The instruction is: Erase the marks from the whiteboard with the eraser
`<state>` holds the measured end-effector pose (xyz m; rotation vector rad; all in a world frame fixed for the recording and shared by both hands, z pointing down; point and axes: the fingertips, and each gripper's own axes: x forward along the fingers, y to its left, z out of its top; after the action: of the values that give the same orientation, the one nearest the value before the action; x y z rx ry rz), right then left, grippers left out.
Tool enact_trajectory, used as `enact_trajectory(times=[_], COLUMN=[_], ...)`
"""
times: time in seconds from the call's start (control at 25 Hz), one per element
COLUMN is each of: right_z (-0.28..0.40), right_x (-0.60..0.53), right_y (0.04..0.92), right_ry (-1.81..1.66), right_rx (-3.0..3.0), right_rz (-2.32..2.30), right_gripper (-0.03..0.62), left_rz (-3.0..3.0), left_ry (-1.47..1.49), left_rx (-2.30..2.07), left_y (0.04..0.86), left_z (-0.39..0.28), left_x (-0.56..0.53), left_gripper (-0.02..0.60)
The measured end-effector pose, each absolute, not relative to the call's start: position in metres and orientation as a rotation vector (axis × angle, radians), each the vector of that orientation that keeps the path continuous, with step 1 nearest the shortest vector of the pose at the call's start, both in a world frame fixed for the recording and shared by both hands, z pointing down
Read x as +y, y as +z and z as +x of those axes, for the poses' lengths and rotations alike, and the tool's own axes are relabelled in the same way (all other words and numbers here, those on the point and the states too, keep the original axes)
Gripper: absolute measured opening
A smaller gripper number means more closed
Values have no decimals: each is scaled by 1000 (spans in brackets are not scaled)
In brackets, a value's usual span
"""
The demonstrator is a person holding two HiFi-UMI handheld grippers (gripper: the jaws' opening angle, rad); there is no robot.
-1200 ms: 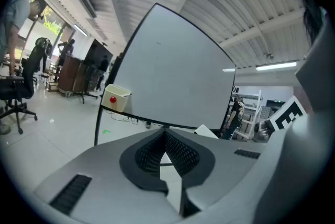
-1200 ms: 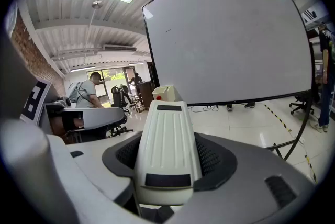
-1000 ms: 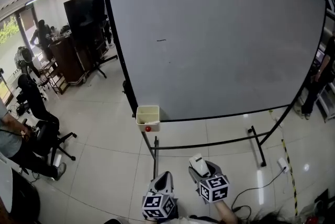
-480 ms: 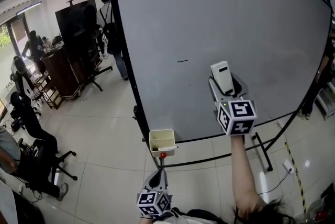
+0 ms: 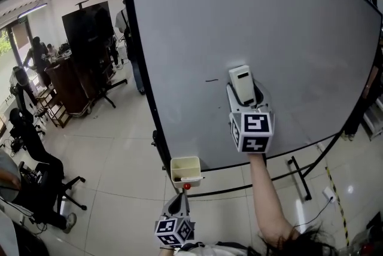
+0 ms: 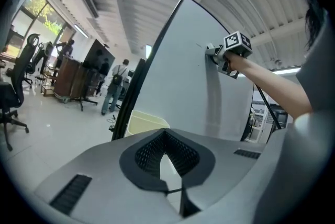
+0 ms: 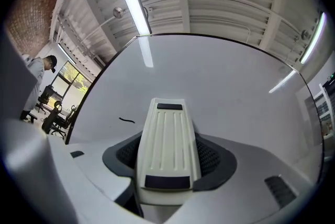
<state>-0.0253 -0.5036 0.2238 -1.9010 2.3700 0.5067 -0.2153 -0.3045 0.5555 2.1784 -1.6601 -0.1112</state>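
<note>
A large whiteboard [image 5: 269, 27] on a black stand fills the head view; a short black mark [image 5: 212, 80] is on it. My right gripper [image 5: 244, 92] is raised in front of the board, shut on a white eraser [image 5: 242, 84], just right of the mark. In the right gripper view the eraser [image 7: 167, 144] lies between the jaws and the mark [image 7: 126, 120] sits left of its tip. My left gripper [image 5: 178, 207] hangs low by the board's bottom left corner, jaws together with nothing in them, seen in its own view as the left gripper [image 6: 166, 150].
A cream box [image 5: 185, 170] hangs at the board's lower left corner, with a red knob [image 5: 187, 186] under it. The board's stand legs [image 5: 299, 174] reach over the tiled floor. At the left are a dark screen on a stand [image 5: 90, 27], office chairs [image 5: 36, 147] and people.
My right gripper rose with the eraser from low by the floor to the board, then moved left toward the black mark. The left gripper stayed low.
</note>
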Motion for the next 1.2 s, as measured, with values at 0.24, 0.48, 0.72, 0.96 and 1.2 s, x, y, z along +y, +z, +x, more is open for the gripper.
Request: enact_trajectory(times=[0.24,0.48,0.72,0.96,1.2], right_z=[-132,-118,47,60,-60], right_x=[-486,-476,-500,-511,-495], right_y=[263,252,223,233,304], right_ry=[750,602,313,352,464], right_rx=[2599,2624,2279,2279,2615], right_rz=[-1862,-1724,-1942,-2030,-1911], right_gripper=[278,278,278,278,278], left_rz=[2160,2147,2128,2123,2125], left_ry=[-103,-119,-115,-118,-111], left_rx=[-1657,-1672,-1692,-1695,-1691], left_y=[566,561,564,564,565], left_z=[-209,-210,-223,-226,-222], left_x=[-297,-294,-290,-289,-292], left_gripper=[-23,-23,-22,-23,-23])
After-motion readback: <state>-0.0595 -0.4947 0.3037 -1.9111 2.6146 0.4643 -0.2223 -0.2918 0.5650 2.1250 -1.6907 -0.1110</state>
